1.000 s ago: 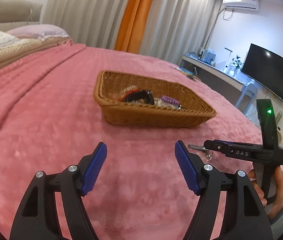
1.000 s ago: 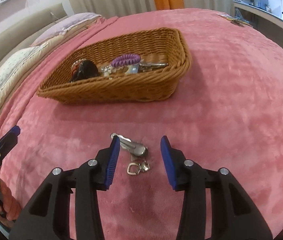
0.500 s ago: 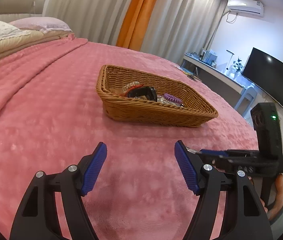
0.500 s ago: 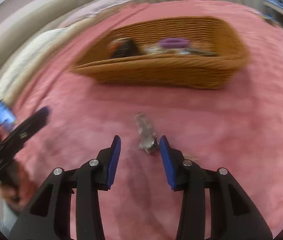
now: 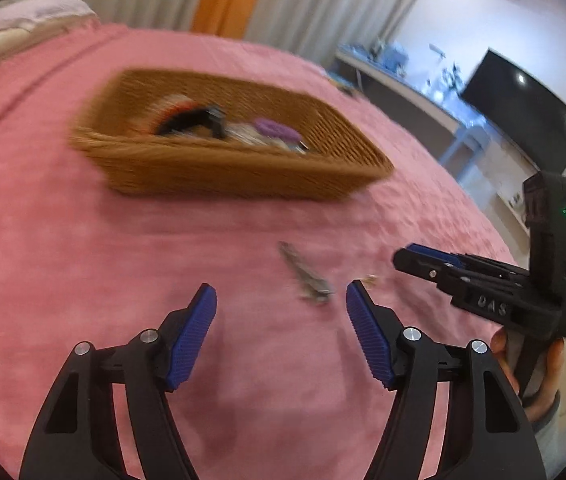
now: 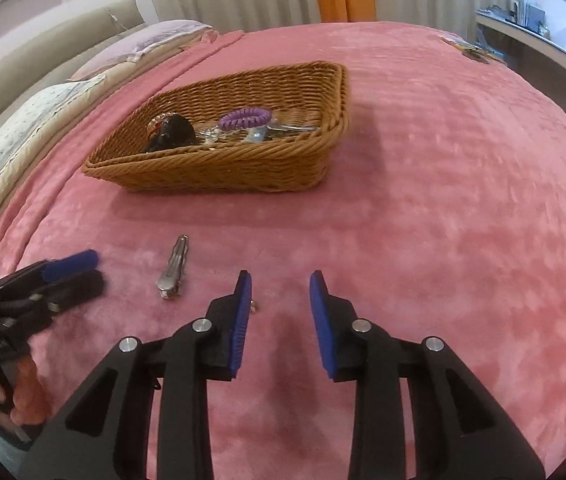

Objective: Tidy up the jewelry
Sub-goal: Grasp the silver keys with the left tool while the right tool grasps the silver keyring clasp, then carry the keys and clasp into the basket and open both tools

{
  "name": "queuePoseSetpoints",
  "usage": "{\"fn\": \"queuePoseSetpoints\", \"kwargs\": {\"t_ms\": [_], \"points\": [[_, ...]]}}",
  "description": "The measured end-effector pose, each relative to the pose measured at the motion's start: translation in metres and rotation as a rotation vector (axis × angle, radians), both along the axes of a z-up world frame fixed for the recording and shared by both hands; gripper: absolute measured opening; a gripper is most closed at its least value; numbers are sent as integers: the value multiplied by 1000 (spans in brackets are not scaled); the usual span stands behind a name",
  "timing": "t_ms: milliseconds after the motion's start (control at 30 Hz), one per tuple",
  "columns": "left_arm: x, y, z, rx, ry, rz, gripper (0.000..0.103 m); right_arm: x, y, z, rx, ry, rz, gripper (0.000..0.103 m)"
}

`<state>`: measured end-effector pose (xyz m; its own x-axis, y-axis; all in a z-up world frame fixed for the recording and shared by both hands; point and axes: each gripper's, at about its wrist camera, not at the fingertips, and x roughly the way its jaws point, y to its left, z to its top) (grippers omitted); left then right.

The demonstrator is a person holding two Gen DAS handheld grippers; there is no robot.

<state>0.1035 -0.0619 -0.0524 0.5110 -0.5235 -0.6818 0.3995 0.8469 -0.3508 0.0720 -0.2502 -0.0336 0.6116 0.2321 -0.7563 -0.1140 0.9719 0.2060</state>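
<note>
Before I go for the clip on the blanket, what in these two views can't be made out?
- Small trinket: right wrist view, mostly hidden behind the right gripper; a tiny blurred speck in the left wrist view.
- Silver hair clip: smeared by motion in the left wrist view; sharp only in the right.
- Wicker basket contents: near wall hides what lies low; silver pieces under the purple coil tie are too small to identify.
- Left gripper: open, empty.

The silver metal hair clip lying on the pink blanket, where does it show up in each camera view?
Left wrist view: silver metal hair clip sits centre-right, just ahead of the right blue pad.
Right wrist view: it lies lower left, left of the pads.
Shared landmark: brown wicker basket beyond it.
</note>
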Motion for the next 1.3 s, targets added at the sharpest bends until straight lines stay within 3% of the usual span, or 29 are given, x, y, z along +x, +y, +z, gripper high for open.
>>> {"fn": "queuePoseSetpoints", "kwargs": {"t_ms": [67,200,233,267,400,633,767,1033,1100,1300], "points": [[11,-23,-9,54,28,-7,55,-1,-1,1,0,3,14,27],[17,-41,-16,116,3,0,52,-5,-4,-2,-25,11,34,27],[17,-42,-16,122,-6,0,44,-4,-1,-4,-24,14,40,27],[18,-43,-17,134,-6,-2,22,-4,2,-8,-24,22,57,27],[14,-37,-15,125,-12,-12,11,-7,22,-16,-83,24,91,27],[-4,4,-8,152,-44,18,11,-4,41,-20,-123,26,111,27],[-11,28,-10,99,-40,39,11,2,48,-24,-147,29,79,27],[-12,33,-17,30,-39,25,11,7,46,-25,-127,28,31,27],[-14,32,-17,28,-42,25,11,8,47,-26,-138,27,25,18],[-15,30,-17,28,-50,20,11,6,51,-25,-172,9,28,18]]}}
